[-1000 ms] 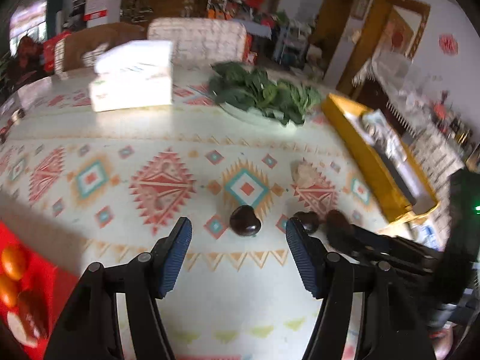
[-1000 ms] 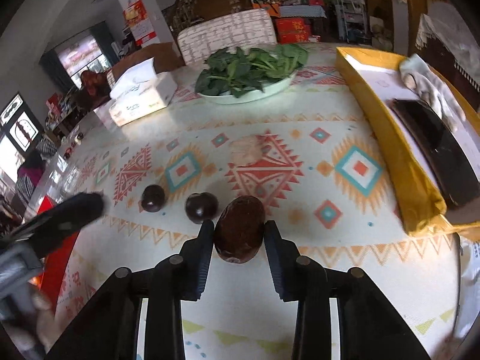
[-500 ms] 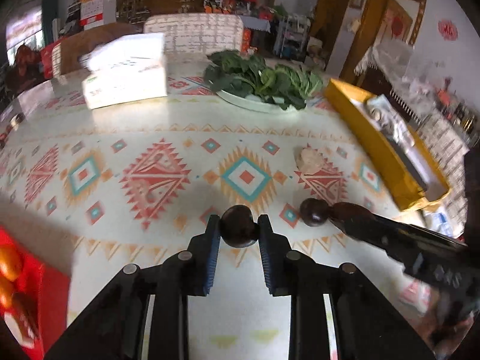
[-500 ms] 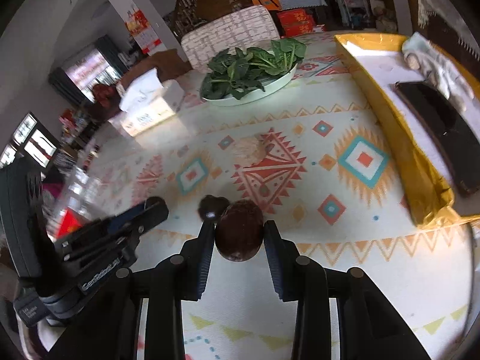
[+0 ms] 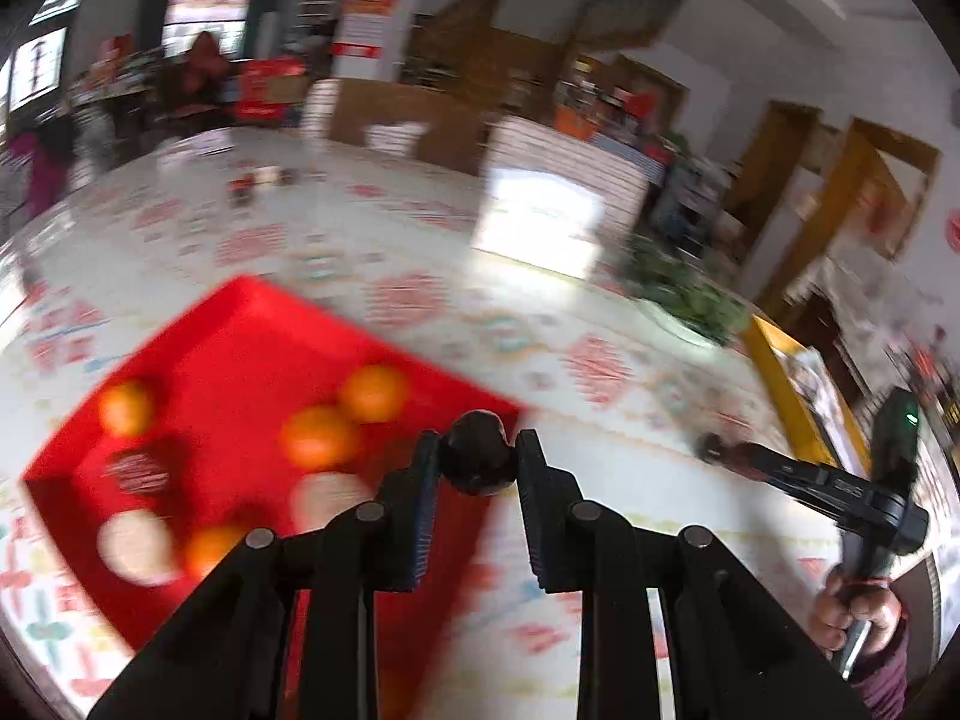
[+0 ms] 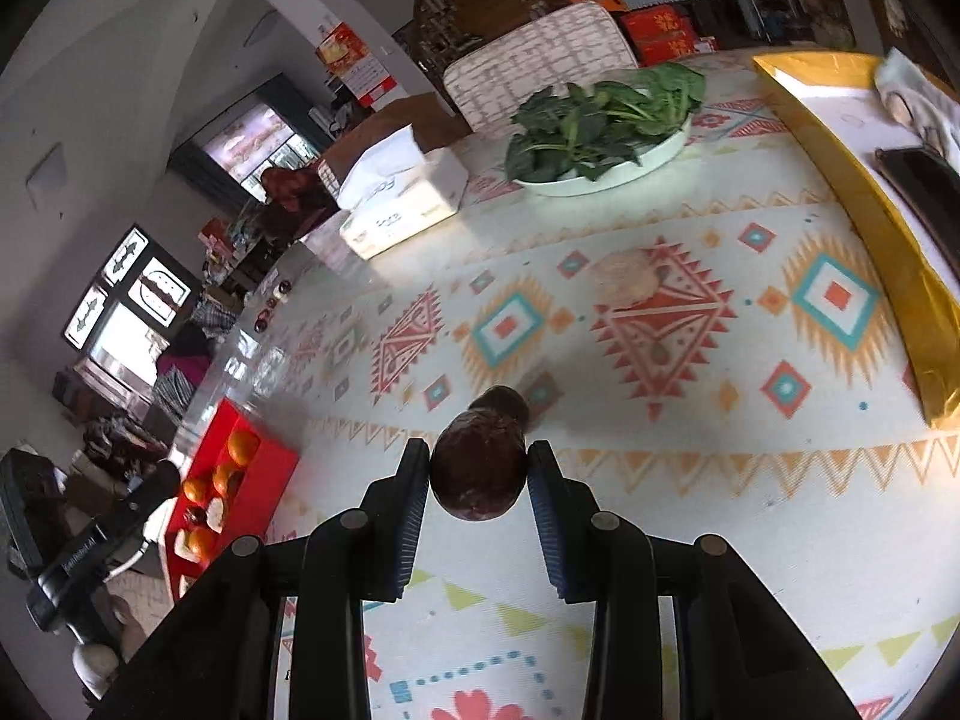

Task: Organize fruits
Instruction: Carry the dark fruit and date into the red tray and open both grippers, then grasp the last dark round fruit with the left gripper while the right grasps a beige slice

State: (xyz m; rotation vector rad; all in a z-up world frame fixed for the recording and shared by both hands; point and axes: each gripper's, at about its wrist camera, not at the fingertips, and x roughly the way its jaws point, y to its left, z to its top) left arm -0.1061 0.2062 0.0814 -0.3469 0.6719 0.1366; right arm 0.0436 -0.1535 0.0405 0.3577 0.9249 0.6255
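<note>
My left gripper (image 5: 479,468) is shut on a small dark round fruit (image 5: 478,459) and holds it above the right edge of a red tray (image 5: 228,336). The tray holds several oranges (image 5: 318,437), pale fruits (image 5: 133,546) and a dark one (image 5: 138,471); this view is blurred. My right gripper (image 6: 480,468) is shut on a larger dark brown fruit (image 6: 478,468), lifted over the patterned tablecloth. Another dark fruit (image 6: 510,403) lies on the cloth just beyond it. The red tray also shows at far left in the right wrist view (image 6: 264,468).
A white plate of leafy greens (image 6: 600,120), a tissue box (image 6: 402,204) and a pale lump (image 6: 624,279) sit farther back. A yellow tray (image 6: 864,204) with a dark flat object runs along the right side. Chairs stand behind the table.
My left gripper has lifted its dark fruit and swung left, over the red tray. My right gripper still holds its fruit and has risen slightly.
</note>
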